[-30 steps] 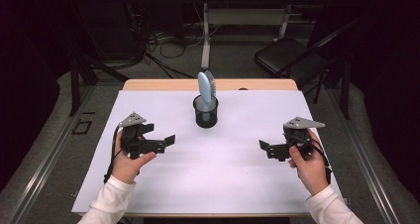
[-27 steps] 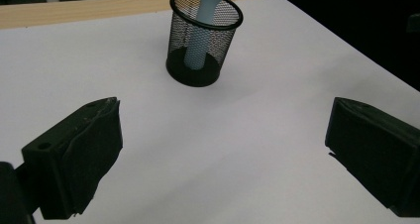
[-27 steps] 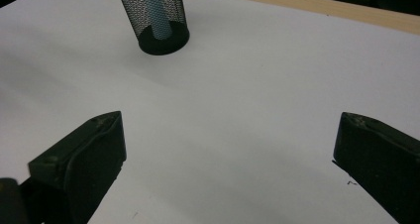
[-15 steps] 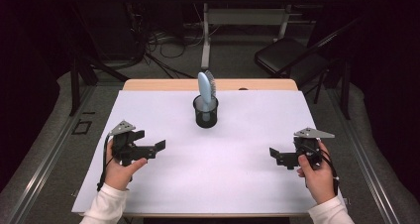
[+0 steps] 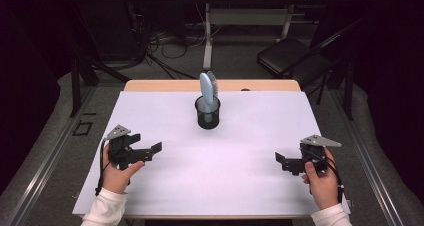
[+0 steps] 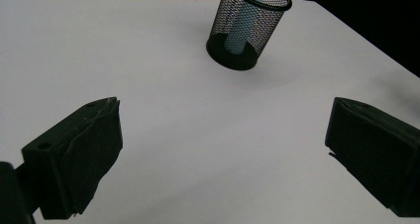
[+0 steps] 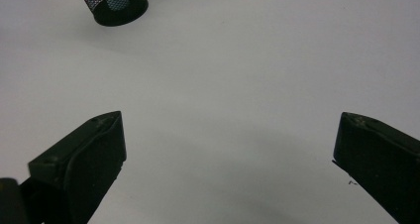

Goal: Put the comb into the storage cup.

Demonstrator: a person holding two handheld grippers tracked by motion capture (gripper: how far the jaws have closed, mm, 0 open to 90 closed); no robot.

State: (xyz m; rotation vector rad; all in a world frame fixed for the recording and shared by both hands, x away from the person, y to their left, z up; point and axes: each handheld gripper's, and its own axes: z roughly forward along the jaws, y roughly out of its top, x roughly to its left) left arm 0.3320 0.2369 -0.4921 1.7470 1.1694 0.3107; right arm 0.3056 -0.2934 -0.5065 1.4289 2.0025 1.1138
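Presently, the white tabletop [image 5: 215, 166] carries a black mesh cup [image 5: 207, 112] standing upright toward its far middle, with a pale blue hairbrush [image 5: 207, 87] set handle-down inside it, the bristled head rising above the rim and leaning slightly. The left gripper [image 5: 150, 152] is held in the person's left hand [image 5: 116, 173] over the near left part of the tabletop, jaws pointing toward the centre; in the left gripper view its two black jaws stand wide apart with bare white surface between them and nothing held, the mesh cup ahead and well apart from them. The right gripper [image 5: 280, 161] is held in the right hand [image 5: 320, 182] over the near right part, jaws pointing inward toward the centre; in the right gripper view its jaws are likewise spread wide and hold nothing, with the cup at the upper left, well apart. White sleeves [image 5: 105, 210] show at both wrists. A folding chair [image 5: 290, 56] stands on the floor beyond the tabletop's far right corner
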